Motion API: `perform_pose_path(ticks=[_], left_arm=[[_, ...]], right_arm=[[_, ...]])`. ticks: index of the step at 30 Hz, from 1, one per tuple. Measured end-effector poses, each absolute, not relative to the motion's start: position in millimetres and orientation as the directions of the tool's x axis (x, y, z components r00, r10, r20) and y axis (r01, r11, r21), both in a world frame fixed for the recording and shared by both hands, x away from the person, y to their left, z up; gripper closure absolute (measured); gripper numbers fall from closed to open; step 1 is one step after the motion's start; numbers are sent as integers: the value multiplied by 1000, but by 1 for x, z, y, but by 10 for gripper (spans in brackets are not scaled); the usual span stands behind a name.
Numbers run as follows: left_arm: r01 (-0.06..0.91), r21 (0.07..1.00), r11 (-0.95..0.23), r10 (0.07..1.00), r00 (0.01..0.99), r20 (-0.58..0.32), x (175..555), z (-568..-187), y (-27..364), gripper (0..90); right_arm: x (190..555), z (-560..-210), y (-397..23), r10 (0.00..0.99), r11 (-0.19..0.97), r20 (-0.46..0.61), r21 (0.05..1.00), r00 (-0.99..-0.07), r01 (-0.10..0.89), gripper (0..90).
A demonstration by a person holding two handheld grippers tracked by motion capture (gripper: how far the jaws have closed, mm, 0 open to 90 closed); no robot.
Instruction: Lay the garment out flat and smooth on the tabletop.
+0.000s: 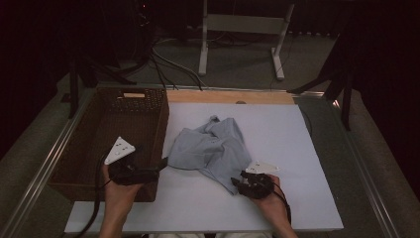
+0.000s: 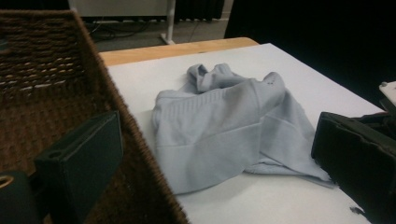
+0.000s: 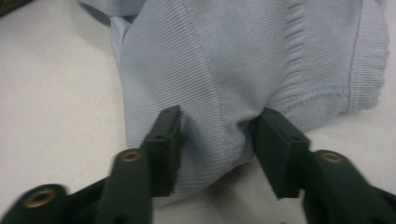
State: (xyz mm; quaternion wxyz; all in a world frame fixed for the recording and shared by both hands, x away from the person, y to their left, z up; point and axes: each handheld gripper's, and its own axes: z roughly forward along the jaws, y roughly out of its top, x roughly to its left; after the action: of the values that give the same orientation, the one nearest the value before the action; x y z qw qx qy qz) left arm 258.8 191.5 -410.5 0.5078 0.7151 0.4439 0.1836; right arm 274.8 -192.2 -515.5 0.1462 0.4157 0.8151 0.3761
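A pale blue knitted garment (image 1: 213,148) lies crumpled near the middle of the white counter (image 1: 277,198), just beside the right wall of a brown woven basket (image 1: 86,163). Its ribbed folds pile up toward the far side, and one corner trails toward the person's side of the counter.

At that near corner sit the right tongs (image 1: 241,181), held in the person's right hand (image 1: 270,201). In the right gripper view the right tongs (image 3: 217,140) stand at a narrow gap with a bunched fold of the garment (image 3: 243,60) between the two black pads; the cloth fills the space and meets both pads, so the fold is pinched.

The left tongs (image 1: 161,166), in the person's left hand (image 1: 119,191), hover over the basket's right wall, pointing toward the garment. In the left gripper view their jaws stand wide apart, one over the basket (image 2: 42,74) and the other beside the garment's (image 2: 224,126) near edge, with nothing gripped between them.
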Motion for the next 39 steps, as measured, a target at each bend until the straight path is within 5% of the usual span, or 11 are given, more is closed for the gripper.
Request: perform_pose_path(ticks=[1, 5, 39], left_arm=[[453, 887, -85, 821, 537, -196, 259, -412, 193, 37], [466, 882, -70, 819, 532, -216, 259, -415, 191, 37], [411, 903, -123, 769, 615, -175, 261, -409, 143, 37]], right_arm=[[275, -515, -192, 793, 374, 65, 732, -605, 570, 718], [276, -513, -197, 794, 361, 81, 735, -602, 574, 812], [278, -478, -237, 844, 295, 31, 807, -536, 511, 826]])
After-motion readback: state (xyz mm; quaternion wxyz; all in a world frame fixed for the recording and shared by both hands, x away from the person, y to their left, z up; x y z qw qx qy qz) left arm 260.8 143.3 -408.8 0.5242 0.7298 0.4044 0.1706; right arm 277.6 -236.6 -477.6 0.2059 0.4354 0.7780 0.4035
